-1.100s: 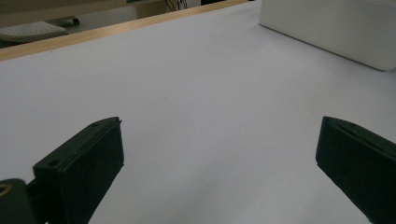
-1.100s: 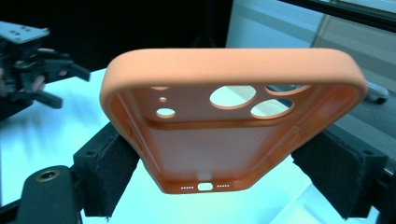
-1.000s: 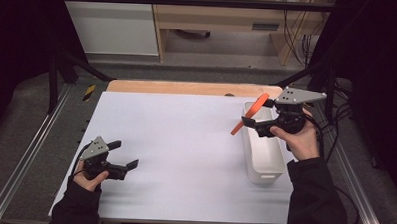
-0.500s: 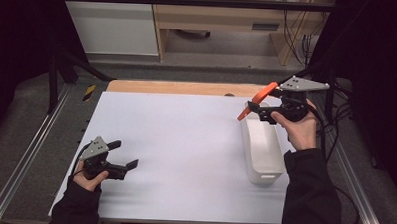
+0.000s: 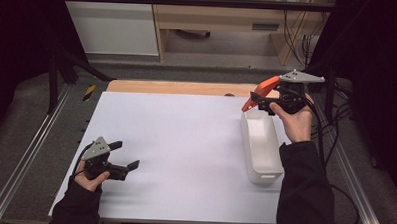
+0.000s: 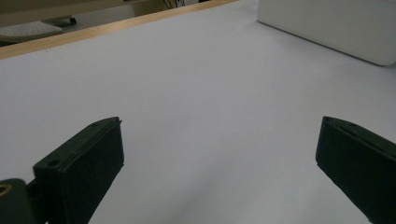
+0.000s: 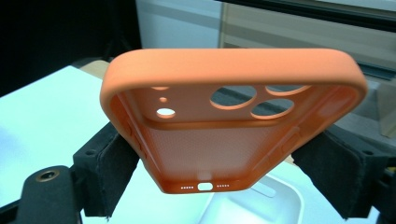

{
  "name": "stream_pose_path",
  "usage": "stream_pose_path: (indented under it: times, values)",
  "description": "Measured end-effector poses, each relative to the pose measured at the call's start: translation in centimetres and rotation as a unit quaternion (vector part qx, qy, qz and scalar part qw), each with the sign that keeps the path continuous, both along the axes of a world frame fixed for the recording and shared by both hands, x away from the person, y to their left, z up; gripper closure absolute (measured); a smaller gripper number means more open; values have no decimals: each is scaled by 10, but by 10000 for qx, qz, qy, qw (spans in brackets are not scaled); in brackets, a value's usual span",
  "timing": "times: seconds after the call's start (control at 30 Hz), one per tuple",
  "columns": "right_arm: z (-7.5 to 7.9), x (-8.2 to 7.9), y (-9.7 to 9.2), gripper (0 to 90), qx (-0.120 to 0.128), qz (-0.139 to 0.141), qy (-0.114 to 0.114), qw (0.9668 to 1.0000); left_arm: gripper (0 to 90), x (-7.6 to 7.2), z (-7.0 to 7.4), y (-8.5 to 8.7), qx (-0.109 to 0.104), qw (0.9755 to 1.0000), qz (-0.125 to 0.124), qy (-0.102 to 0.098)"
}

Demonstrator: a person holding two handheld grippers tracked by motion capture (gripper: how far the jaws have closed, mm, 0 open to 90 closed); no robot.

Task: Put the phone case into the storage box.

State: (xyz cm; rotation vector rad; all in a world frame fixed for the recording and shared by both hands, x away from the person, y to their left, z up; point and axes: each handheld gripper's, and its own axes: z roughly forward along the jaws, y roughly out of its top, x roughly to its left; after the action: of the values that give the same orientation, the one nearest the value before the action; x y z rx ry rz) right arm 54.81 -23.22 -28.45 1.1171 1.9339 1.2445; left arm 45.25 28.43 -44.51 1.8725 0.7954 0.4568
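Note:
An orange phone case (image 7: 233, 116) with camera cut-outs is clamped by its two long sides between the pads of my right gripper (image 7: 215, 172). In the high view that right gripper (image 5: 259, 96) holds the phone case (image 5: 259, 91) in the air over the far end of a white oblong bin (image 5: 260, 144). My left gripper (image 5: 125, 157) rests low on the white table sheet (image 5: 185, 141) at the near left, jaws wide apart. In the left gripper view its jaws stand apart over bare sheet, with nothing in the left gripper (image 6: 219, 168).
The white bin (image 6: 327, 23) lies along the right side of the table, its long axis running away from me. A wooden strip (image 5: 177, 88) borders the far edge. Metal rails (image 5: 30, 151) flank the table; cables (image 5: 336, 122) hang at the right.
My right gripper has carried the orange case away from me, from above the bin's middle to above its far end. The left gripper has stayed put.

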Motion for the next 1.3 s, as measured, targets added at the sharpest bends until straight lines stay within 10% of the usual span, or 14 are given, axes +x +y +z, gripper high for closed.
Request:
stream_pose_path:
  times: [1.3]
  values:
    - [-28,50,9,158,-340,-1367,679,9877,5,1,-2,-2,79,9999,-74,15]
